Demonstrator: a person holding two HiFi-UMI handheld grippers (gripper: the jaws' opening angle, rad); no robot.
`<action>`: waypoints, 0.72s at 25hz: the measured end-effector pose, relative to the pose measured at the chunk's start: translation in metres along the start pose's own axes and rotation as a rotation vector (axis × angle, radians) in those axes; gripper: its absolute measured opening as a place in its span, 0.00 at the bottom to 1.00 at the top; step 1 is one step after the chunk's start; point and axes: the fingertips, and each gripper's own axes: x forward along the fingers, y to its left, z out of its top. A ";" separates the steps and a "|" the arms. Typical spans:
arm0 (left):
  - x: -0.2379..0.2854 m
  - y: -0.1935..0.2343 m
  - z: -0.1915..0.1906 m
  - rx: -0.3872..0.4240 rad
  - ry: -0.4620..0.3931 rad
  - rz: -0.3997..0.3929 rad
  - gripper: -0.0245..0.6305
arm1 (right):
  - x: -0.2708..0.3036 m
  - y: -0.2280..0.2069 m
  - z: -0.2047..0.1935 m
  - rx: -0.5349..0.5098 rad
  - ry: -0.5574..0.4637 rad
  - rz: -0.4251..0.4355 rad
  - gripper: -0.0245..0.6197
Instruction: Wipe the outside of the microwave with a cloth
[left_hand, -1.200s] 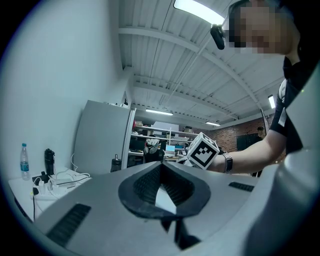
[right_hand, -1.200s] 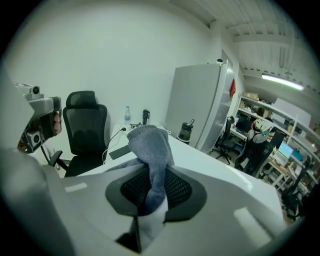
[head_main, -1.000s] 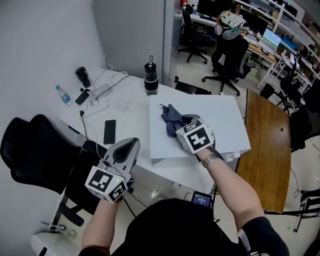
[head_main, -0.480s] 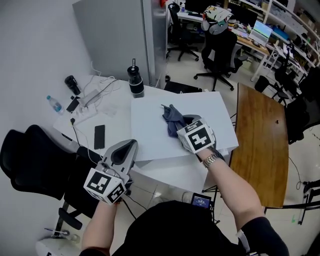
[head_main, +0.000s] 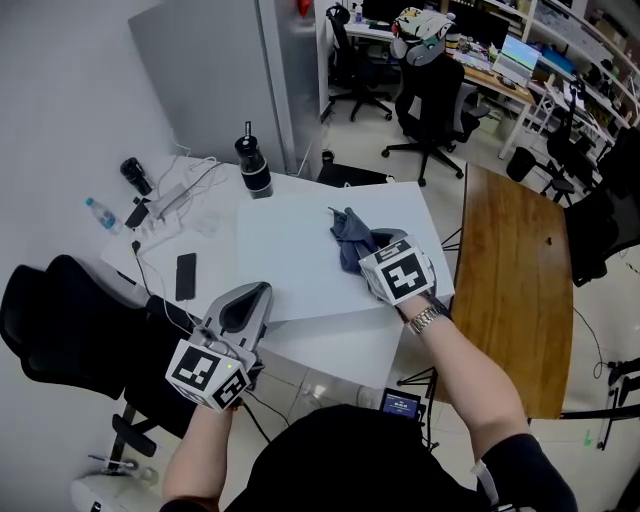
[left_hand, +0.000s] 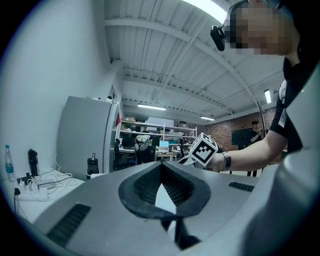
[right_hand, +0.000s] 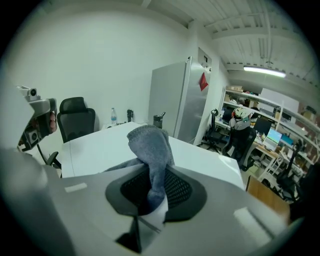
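The white microwave (head_main: 285, 255) stands on a white table, and I look down on its flat top. A grey cloth (head_main: 350, 236) lies bunched on that top toward its right side, with my right gripper (head_main: 370, 248) shut on it. In the right gripper view the cloth (right_hand: 149, 145) rises out of the closed jaws of that gripper (right_hand: 151, 194) over the white top. My left gripper (head_main: 254, 297) is shut and holds nothing. It hangs level in front of the microwave's front left corner. In the left gripper view its jaws (left_hand: 161, 187) meet with nothing between them.
A black bottle (head_main: 252, 166), a phone (head_main: 185, 276), a water bottle (head_main: 102, 213) and a power strip with cables (head_main: 168, 200) lie on the table to the left. A black chair (head_main: 55, 320) stands at the left, a wooden table (head_main: 510, 290) at the right.
My right gripper has dragged the cloth to the right across the microwave's top. The left gripper has drifted right along the front, still shut.
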 end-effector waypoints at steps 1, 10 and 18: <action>0.003 -0.004 0.000 0.002 0.002 0.001 0.04 | -0.003 -0.005 -0.002 0.004 -0.002 -0.002 0.14; 0.030 -0.035 -0.001 0.020 0.027 -0.001 0.04 | -0.021 -0.051 -0.022 0.029 -0.017 -0.024 0.14; 0.050 -0.060 -0.002 0.042 0.053 -0.006 0.04 | -0.041 -0.090 -0.042 0.064 -0.030 -0.039 0.14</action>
